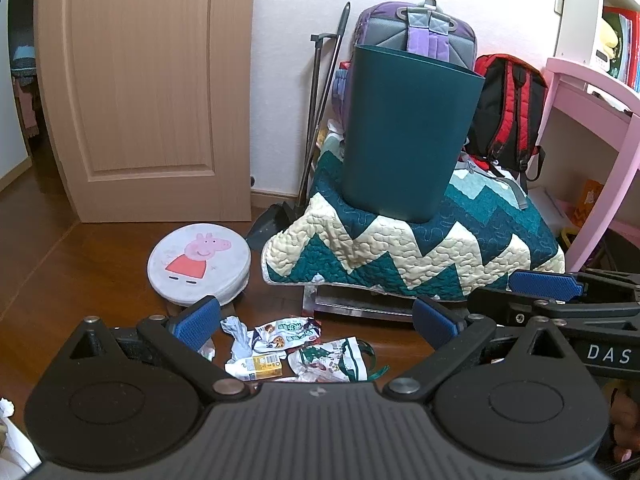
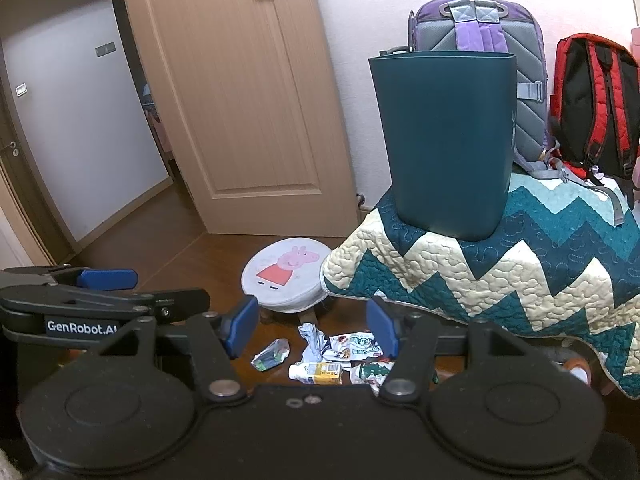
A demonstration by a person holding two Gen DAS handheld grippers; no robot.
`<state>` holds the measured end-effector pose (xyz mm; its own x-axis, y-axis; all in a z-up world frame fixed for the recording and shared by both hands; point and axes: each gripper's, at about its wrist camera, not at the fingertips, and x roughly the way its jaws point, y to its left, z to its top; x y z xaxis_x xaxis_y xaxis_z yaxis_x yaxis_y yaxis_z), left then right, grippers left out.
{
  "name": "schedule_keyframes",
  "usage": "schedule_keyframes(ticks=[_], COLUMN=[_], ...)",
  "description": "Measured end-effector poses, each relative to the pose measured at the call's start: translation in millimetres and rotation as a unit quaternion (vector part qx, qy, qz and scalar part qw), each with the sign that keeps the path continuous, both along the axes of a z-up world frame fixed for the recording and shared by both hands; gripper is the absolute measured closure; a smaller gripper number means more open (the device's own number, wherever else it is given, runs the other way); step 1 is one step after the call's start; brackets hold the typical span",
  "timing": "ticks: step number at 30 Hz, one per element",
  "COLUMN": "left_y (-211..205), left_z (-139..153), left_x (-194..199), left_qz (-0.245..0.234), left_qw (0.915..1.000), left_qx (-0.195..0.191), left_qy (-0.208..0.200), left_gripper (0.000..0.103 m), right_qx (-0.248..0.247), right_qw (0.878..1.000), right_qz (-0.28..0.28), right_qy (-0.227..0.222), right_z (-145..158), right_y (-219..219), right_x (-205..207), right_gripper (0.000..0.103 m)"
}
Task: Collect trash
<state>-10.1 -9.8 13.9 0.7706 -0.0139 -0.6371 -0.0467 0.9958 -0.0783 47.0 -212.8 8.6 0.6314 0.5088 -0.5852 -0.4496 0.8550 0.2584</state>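
**Where things sit**

The trash pile (image 1: pixel 296 350) lies on the floor (image 1: pixel 80 264) just ahead of both tongs. The stool (image 1: pixel 199 263) stands behind it, to the left. The bin (image 1: pixel 408 132) sits on the quilt (image 1: pixel 420 248), ahead and right. Two backpacks (image 1: pixel 424 28) stand behind the bin.

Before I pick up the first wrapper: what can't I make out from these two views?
- Inside of the bin: both views look from below its rim; its own wall hides the contents.
- Trash pile: near edge hidden by the left gripper body.
- Green wrapper: part hidden behind the right gripper.
- Carton print: too small to read.
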Motion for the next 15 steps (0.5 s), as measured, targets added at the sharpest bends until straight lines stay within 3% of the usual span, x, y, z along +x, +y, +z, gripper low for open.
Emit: schedule_keyframes(ticks=[15], left_y=[-2.0], left_z=[5.8], left_x=[-3.6], left_qz=[0.0], left_qw=[0.9998], left_qx=[0.013], left_qy=[-0.018], left_gripper=[0.0], right_qx=[0.006], right_qw=[1.0], right_qz=[-0.003], right_qy=[-0.003], right_z=[1.9], right_y=[-1.2], right_x=[-2.5], right_gripper=[0.043])
